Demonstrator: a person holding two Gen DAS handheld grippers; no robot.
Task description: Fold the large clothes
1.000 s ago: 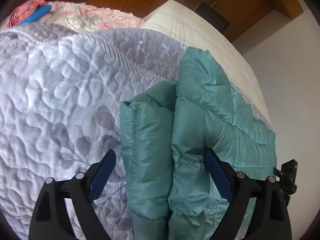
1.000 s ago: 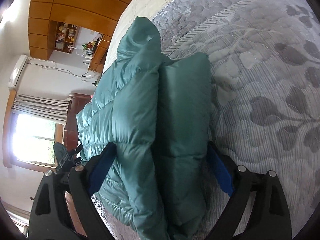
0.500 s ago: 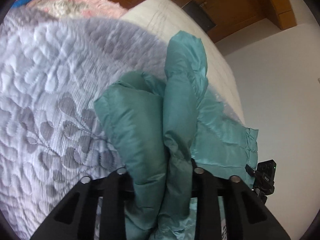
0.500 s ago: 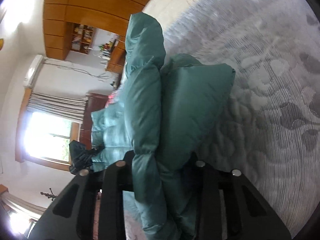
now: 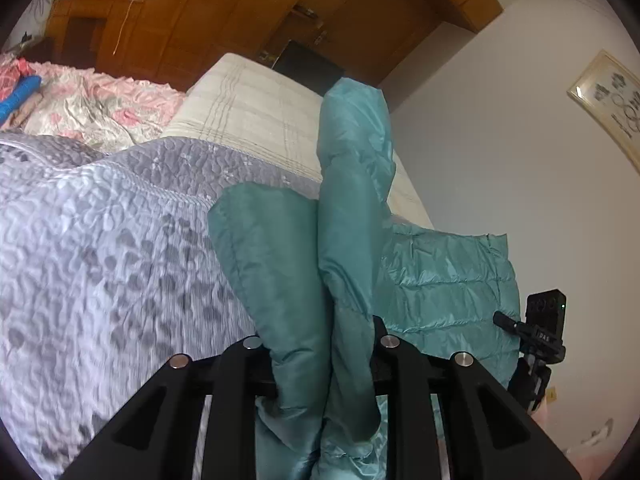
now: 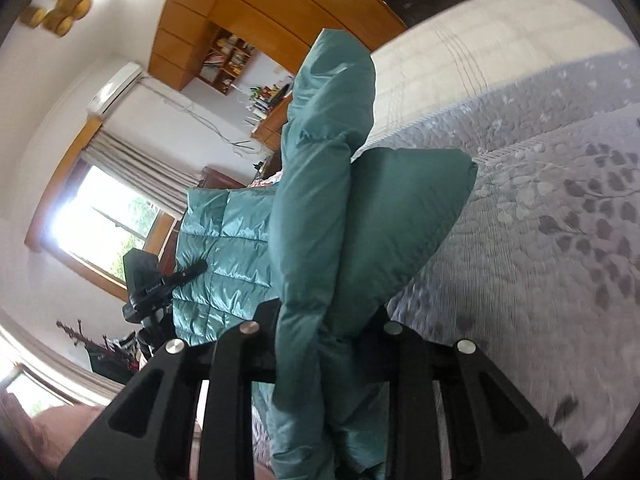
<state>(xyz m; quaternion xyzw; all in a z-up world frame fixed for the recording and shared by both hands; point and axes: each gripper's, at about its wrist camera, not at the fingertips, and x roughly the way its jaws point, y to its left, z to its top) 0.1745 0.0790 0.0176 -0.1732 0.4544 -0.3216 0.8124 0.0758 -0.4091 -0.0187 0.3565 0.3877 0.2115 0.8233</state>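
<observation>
The teal quilted puffer jacket fills the centre of both wrist views, bunched into thick upright folds that rise from the lower edge to the upper middle of each frame. A flat quilted panel of the jacket spreads to the right of the folds in the left wrist view and to the left of them in the right wrist view.

The left gripper, black and two-fingered, is clamped on the bunched fabric at the bottom centre of its frame; its jaws have just been closing, with the jacket between them. The right gripper is likewise clamped on the jacket folds at the bottom centre of its frame, its jaws also having just been closing on the fabric.

Behind the jacket lies the grey leaf-patterned quilted bedspread, occupying the left of the left wrist view and the right of the right wrist view. A cream striped mattress sits above it. Wooden cabinets cross the upper frame.
</observation>
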